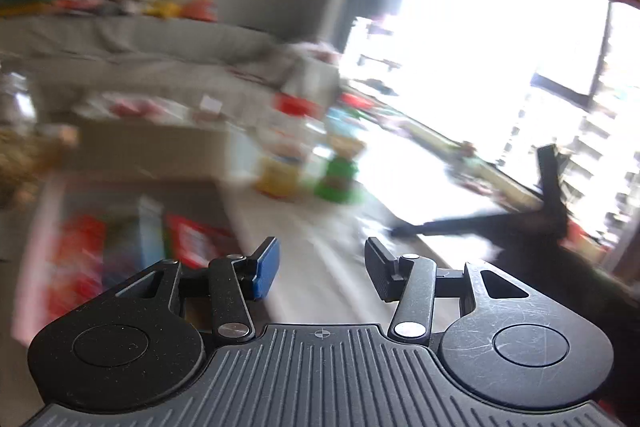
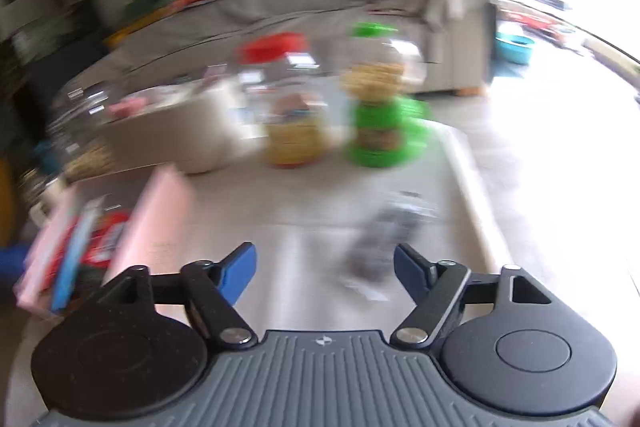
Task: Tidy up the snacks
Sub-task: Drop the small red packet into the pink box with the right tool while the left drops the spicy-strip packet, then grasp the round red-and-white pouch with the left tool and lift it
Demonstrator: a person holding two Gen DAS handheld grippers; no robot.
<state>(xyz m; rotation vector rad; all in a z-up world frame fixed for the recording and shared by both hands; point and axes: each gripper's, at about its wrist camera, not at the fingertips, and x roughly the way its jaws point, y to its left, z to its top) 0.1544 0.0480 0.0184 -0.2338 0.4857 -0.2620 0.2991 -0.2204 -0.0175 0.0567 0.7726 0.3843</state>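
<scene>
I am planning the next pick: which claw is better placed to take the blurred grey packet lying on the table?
Right, probably. The blurred grey packet lies just beyond the open right claw; the left claw faces bare table.

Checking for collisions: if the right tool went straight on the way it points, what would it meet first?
Probably the blurred grey-and-white wrapped item lying on the pale tabletop, just ahead of the open right tool; depth is unclear.

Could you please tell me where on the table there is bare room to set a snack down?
Free: the pale tabletop between the pink box on the left, the jars behind, and a blurred grey item right of centre. Crowded: the back, with the red-lid jar, green-lid jar and a beige box.
</scene>
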